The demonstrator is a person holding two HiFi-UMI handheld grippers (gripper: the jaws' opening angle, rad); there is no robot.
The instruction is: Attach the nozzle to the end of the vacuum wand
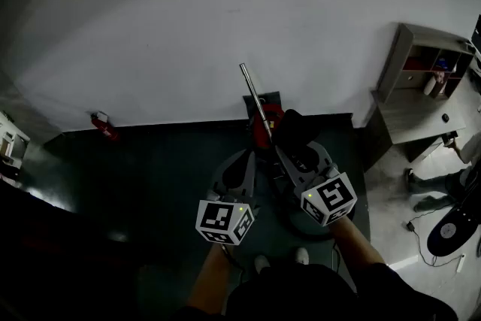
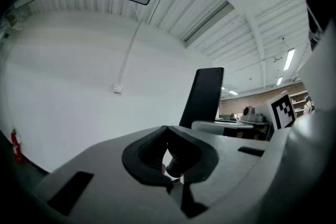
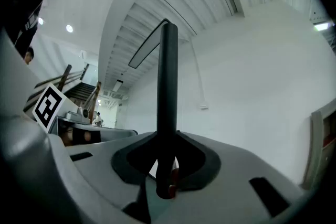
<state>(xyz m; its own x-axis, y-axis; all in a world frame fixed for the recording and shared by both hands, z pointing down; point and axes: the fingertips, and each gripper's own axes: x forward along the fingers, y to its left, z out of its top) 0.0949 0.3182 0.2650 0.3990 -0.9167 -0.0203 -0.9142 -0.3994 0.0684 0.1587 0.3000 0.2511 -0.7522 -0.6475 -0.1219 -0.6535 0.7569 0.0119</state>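
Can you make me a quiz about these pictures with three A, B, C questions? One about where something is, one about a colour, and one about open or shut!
1. Where is the red fire extinguisher?
A. On the desk
B. On the floor by the white wall
C. In a gripper

2. What colour is the nozzle in the right gripper?
A. Black
B. Yellow
C. White

3. How are the jaws of the left gripper?
A. Wide apart
B. Shut together
C. Holding the fire extinguisher

Answers:
1 B: it stands where the dark floor meets the wall.
2 A: the upright piece clamped between the jaws is black.
3 B: the jaw tips meet in the left gripper view.
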